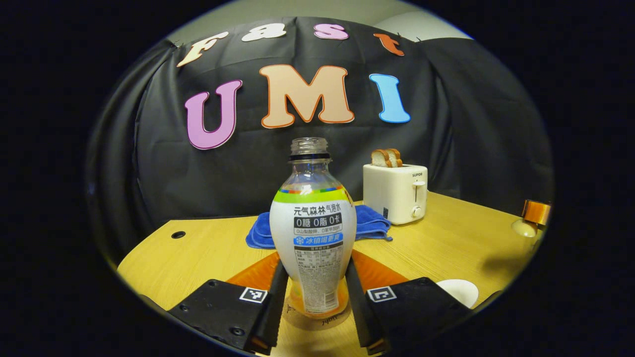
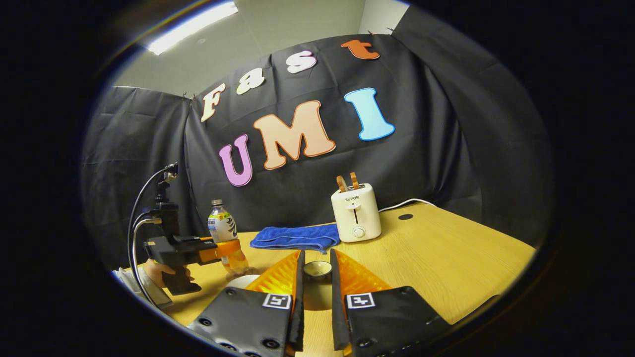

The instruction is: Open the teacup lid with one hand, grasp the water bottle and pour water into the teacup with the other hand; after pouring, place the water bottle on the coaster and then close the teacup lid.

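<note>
1. Left tongs [image 1: 313, 302]: black angular housings, visible screws, one square black-and-white marker on each.
2. Right tongs [image 2: 316, 292]: same housings, screws, markers.
3. Seen in the right gripper view, left tongs carry a black pistol handle and looping cables.

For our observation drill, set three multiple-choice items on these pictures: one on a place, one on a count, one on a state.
1. Where does the blue towel lie?
A. on top of the toaster
B. on the table, beside the toaster
C. under the water bottle

2. How many bread slices stand in the toaster?
A. one
B. two
C. four

3. How is the water bottle?
A. lying on its side
B. upright, capped
C. upright, uncapped, in the left gripper

Answers:
1 B: the towel lies on the wood by the toaster's base.
2 B: two crusts stick out of the slots.
3 C: the neck is bare, with a finger against each side.
</note>
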Tool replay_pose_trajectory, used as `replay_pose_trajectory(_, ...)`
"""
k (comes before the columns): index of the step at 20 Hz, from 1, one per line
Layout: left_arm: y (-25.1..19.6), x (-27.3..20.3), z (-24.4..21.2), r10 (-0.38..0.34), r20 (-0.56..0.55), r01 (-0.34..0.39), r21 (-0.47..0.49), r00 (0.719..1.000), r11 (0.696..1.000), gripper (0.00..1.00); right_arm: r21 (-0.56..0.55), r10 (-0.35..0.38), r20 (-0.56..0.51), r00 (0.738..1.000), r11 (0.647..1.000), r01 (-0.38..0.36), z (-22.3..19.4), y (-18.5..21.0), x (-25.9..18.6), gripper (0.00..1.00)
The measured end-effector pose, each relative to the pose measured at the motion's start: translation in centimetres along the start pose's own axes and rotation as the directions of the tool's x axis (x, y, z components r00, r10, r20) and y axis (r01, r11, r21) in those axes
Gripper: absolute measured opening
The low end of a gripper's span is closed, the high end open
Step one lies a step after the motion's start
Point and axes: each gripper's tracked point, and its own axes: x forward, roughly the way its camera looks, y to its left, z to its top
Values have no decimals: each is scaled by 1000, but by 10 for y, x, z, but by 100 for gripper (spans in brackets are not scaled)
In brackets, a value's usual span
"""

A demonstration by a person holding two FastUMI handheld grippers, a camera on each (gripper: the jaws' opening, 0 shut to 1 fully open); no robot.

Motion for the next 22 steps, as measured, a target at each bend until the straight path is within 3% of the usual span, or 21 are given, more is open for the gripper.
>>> replay_pose_trajectory(7, 1, -1, -11, 3, -8, -3, -34, 1000, 999, 61, -6, 7, 1, 1000, 1000, -7, 1, 4, 0, 26)
replay_pose_trajectory(11, 0, 0, -15, 10, -26, -10, -16, 1000, 1000, 67, -7, 10, 4, 1000, 1000, -10, 1, 6, -1, 26)
replay_pose_trajectory(19, -7, -6, -29, 3, -55, -2, 24, 998, 1000, 67, -10, 21, 2, 1000, 1000, -21, 0, 11, -1, 26)
replay_pose_trajectory(22, -8, -5, -30, 8, -52, -7, 22, 999, 1000, 77, -13, 24, 1, 1000, 1000, -24, -1, 13, -1, 26)
